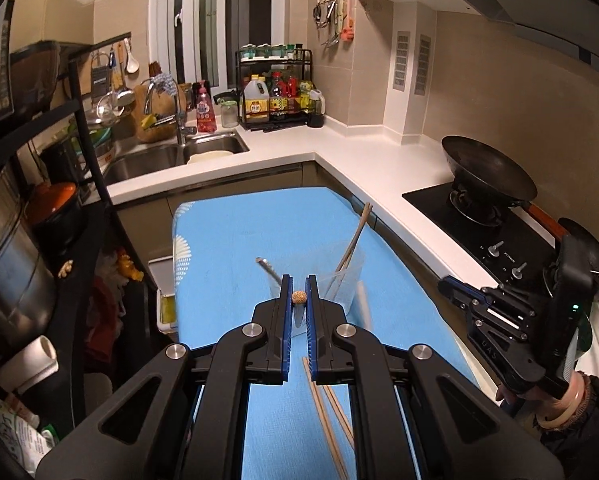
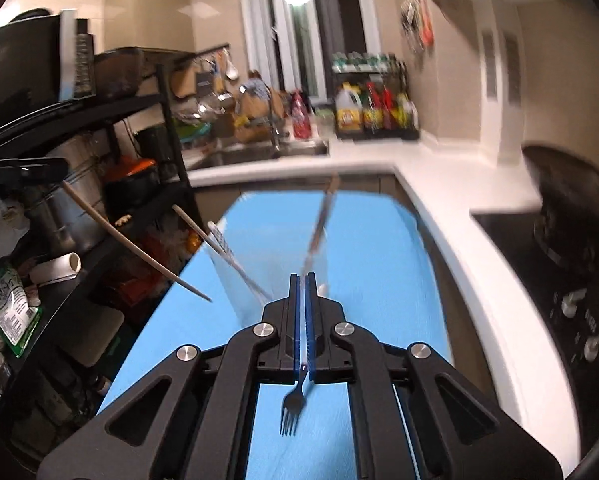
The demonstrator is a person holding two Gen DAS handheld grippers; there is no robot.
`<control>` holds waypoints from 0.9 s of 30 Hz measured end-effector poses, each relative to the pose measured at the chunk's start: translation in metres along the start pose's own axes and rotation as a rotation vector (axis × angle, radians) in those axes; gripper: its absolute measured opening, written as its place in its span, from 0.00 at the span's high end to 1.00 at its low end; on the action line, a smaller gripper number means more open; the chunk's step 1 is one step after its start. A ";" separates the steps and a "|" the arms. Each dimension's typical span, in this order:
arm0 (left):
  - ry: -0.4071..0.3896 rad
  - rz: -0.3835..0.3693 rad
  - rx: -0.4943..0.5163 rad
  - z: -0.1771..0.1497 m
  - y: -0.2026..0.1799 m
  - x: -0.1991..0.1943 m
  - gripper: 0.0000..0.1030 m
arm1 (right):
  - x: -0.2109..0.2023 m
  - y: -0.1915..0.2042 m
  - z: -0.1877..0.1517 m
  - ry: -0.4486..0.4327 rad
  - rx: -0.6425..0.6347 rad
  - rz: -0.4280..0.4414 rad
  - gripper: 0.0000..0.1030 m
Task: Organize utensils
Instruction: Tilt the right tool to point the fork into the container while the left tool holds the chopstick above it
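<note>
A clear plastic cup stands on the blue cloth with chopsticks and a metal utensil handle leaning in it. My left gripper is shut on a wooden chopstick, seen end-on, just before the cup. Two more chopsticks lie on the cloth below it. My right gripper is shut on a metal fork, tines hanging toward the camera, handle blurred above the cup. The right gripper also shows at the right of the left wrist view. The left-held chopstick shows at left.
A white L-shaped counter wraps behind and right of the cloth, with a sink, a condiment rack and a black wok on a stove. A black shelf with pots stands at left.
</note>
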State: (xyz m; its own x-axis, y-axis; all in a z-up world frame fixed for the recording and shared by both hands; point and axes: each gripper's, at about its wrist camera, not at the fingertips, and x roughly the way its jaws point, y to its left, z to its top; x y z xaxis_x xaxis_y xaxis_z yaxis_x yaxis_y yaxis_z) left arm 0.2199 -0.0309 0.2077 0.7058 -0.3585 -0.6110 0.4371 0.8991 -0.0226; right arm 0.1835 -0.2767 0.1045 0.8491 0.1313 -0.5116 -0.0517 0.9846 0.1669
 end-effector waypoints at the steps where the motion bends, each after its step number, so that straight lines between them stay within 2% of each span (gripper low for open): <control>1: 0.003 -0.006 -0.009 -0.003 0.004 0.001 0.94 | 0.006 -0.006 -0.008 0.027 0.019 -0.001 0.95; 2: 0.005 -0.013 -0.014 -0.006 0.007 0.003 0.94 | 0.012 -0.011 -0.016 0.049 0.031 -0.011 0.95; 4: 0.011 -0.016 -0.021 -0.011 0.012 0.007 0.94 | 0.024 -0.020 -0.031 0.088 0.059 -0.027 0.86; 5: 0.017 -0.019 -0.025 -0.014 0.014 0.009 0.94 | 0.030 -0.027 -0.038 0.113 0.085 -0.033 0.74; 6: 0.022 -0.020 -0.029 -0.016 0.015 0.012 0.94 | 0.035 -0.032 -0.044 0.128 0.109 -0.040 0.69; 13: 0.051 -0.024 -0.029 -0.027 0.022 0.030 0.94 | 0.076 -0.049 -0.075 0.250 0.156 -0.076 0.69; 27: 0.082 -0.030 -0.018 -0.034 0.035 0.063 0.94 | 0.180 -0.040 -0.074 0.406 0.151 -0.104 0.67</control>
State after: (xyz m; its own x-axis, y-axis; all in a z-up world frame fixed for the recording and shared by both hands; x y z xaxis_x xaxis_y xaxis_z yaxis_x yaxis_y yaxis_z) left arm 0.2606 -0.0137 0.1410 0.6439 -0.3646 -0.6727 0.4470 0.8928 -0.0560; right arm 0.2993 -0.2835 -0.0568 0.5689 0.0964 -0.8168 0.1266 0.9710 0.2028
